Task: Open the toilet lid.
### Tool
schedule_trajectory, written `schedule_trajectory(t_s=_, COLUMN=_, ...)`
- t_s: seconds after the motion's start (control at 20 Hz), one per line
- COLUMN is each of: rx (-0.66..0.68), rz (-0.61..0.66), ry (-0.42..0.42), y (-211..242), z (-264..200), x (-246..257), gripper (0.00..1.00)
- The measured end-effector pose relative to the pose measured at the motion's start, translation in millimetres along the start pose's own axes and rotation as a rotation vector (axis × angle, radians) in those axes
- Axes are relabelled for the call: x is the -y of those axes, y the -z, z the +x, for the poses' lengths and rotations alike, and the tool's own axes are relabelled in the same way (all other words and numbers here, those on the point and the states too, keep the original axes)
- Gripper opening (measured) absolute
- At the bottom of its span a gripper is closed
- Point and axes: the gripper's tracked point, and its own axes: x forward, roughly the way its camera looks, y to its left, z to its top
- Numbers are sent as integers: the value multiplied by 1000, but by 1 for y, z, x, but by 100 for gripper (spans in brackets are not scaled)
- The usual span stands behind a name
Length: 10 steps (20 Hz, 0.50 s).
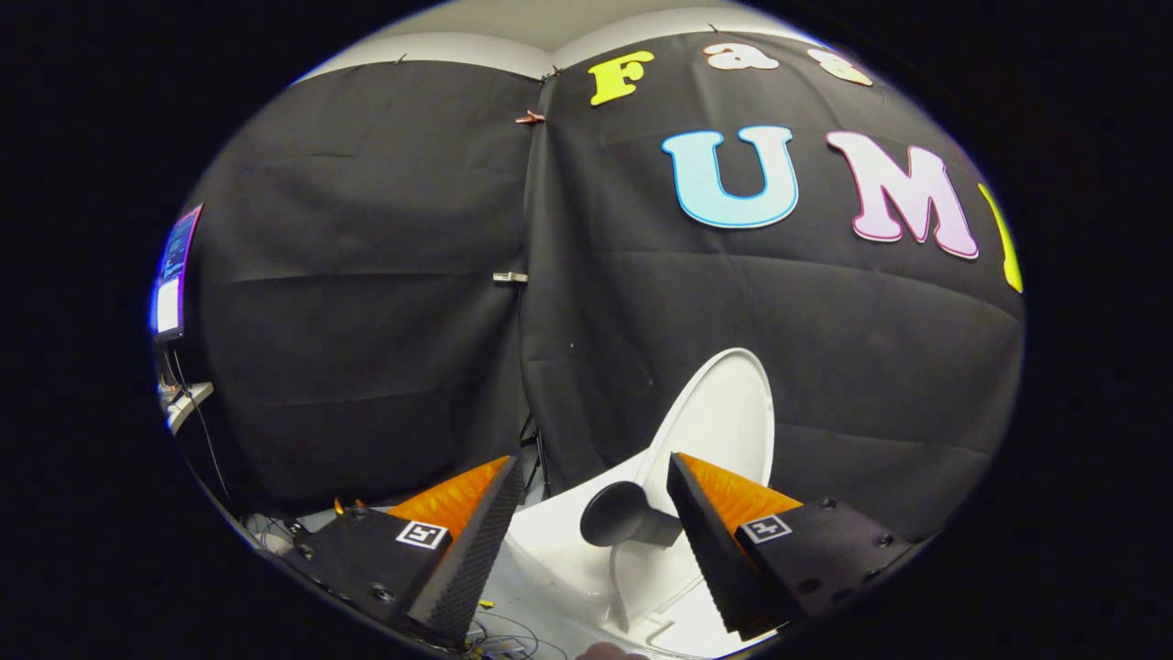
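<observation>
with the jaws apart, the gripper flanks the raised toilet lid.

No readable wording stands on anything here. Each of the gripper's two fingers carries a small square black-and-white coded marker, a pattern and not text. The lit screen is too small to read.

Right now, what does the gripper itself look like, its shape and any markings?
The gripper has two wedge-shaped fingers that taper to points, their inner faces covered in fine ribbed texture. Each finger sits on a dark, flat mounting block with visible screws. Each block carries a small square black-and-white marker tag. The fingers stand apart, open.
</observation>
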Motion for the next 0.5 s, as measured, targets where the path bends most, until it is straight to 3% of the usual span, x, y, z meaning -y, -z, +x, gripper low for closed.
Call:
schedule_trajectory(t_s=0.2, rx=91, rz=-3, ry=-12, y=-22, z=-28, x=6, gripper=99)
schedule_trajectory(t_s=0.5, rx=199, rz=-17, ry=144, y=-51, z=-83, x=76, gripper=99)
